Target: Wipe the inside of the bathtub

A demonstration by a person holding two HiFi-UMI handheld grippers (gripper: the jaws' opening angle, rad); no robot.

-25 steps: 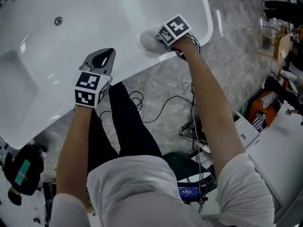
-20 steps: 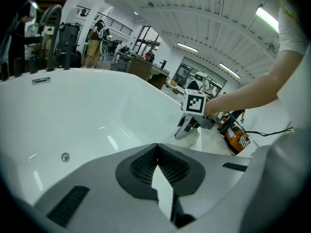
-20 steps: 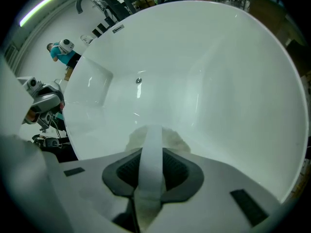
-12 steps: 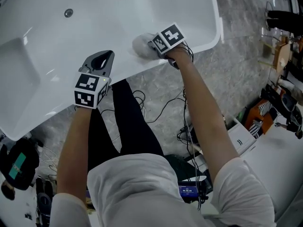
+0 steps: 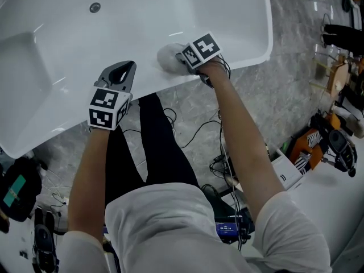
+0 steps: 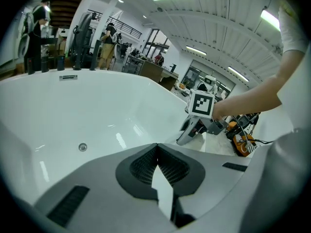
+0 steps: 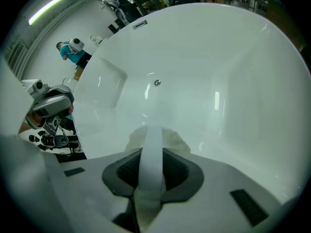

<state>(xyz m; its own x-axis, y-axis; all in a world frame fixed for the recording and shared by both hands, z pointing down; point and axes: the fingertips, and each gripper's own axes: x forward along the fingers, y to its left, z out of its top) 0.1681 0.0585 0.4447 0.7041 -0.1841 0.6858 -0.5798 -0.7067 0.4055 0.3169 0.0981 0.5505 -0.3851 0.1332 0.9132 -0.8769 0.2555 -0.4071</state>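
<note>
The white bathtub fills the top of the head view, with its drain at the far left. My right gripper is shut on a pale grey cloth and presses it against the near inner wall just below the rim. In the right gripper view the cloth bulges past the shut right gripper onto the tub wall. My left gripper rests over the near rim, shut and holding nothing. In the left gripper view the left gripper points into the tub.
Black cables lie on the grey marble floor beside the person's dark-trousered legs. Orange and white equipment stands at the right, and a black device at the lower left. People stand far behind the tub.
The right gripper and cloth slid left along the near inner wall, away from the tub's right end. The left gripper stayed on the rim.
</note>
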